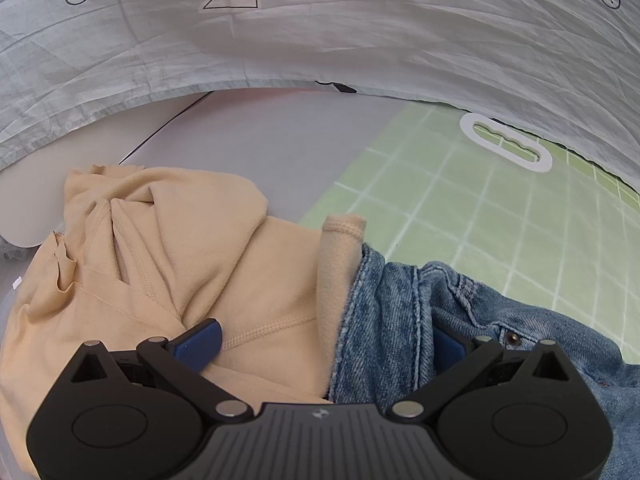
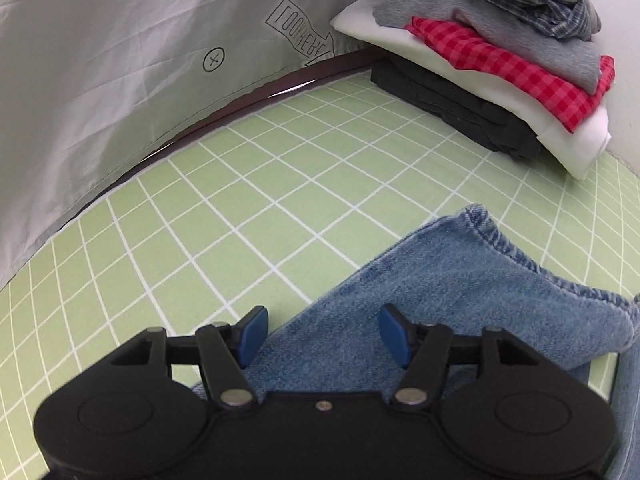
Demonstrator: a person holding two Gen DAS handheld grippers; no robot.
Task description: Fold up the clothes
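One view alone shows the beige sweatshirt (image 1: 168, 264) — the other, folded clothes (image 2: 500, 52).

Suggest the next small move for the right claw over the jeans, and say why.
Probably lower the right claw and close on the jeans leg beneath it. Its jaws stand open with nothing pinched, and the denim lies flat on the green grid mat, its hem ahead, ready to be lifted for a fold.

A staged data-collection bench rather than a lived-in room; a pale green cutting mat (image 2: 248, 184) ruled in white squares covers the table; a grey cloth backdrop (image 1: 360, 40) hangs behind — printed with crossed circles and an arrow; folded clothes (image 2: 500, 28) sit stacked on white foam.
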